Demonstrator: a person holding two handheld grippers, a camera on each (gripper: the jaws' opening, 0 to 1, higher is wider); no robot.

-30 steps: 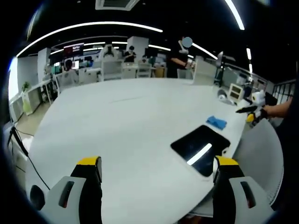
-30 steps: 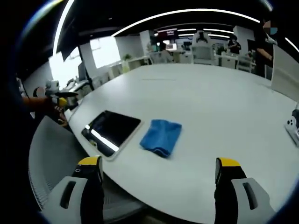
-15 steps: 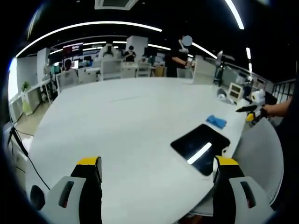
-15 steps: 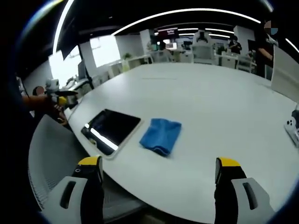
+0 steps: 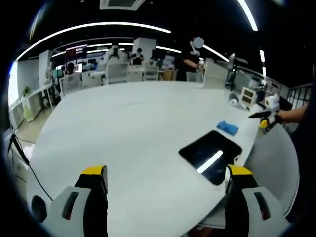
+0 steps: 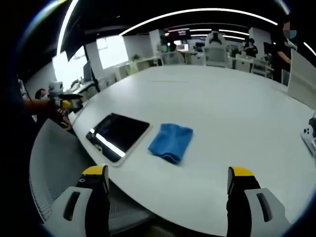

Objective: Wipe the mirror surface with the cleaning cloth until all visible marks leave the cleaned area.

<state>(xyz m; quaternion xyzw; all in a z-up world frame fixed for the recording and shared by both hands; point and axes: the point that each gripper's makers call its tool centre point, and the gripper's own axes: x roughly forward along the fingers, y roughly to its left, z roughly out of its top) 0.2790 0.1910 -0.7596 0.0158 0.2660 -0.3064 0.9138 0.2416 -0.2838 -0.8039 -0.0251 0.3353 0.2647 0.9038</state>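
A dark rectangular mirror (image 6: pixel 117 137) lies flat near the edge of the white table (image 6: pixel 232 108), reflecting a bright ceiling strip. Just to its right rests a folded blue cleaning cloth (image 6: pixel 171 142). My right gripper (image 6: pixel 167 185) hangs open in front of the table edge, short of the cloth, with nothing between its yellow-tipped fingers (image 6: pixel 97 174). In the left gripper view the mirror (image 5: pixel 210 154) sits right of centre with the cloth (image 5: pixel 227 128) beyond it. My left gripper (image 5: pixel 167 183) is open over the table, holding nothing. The other gripper (image 5: pixel 265 119) shows at the far right, held by a hand.
A grey chair back (image 6: pixel 54 163) stands by the table edge near the mirror. A white device (image 6: pixel 310 133) lies at the table's right edge. Small boxes and objects (image 5: pixel 245 97) sit at the table's far side. Desks, chairs and people (image 5: pixel 190 60) fill the background.
Both views have shifted very slightly. The mirror and cloth lie where they were, and both grippers remain open.
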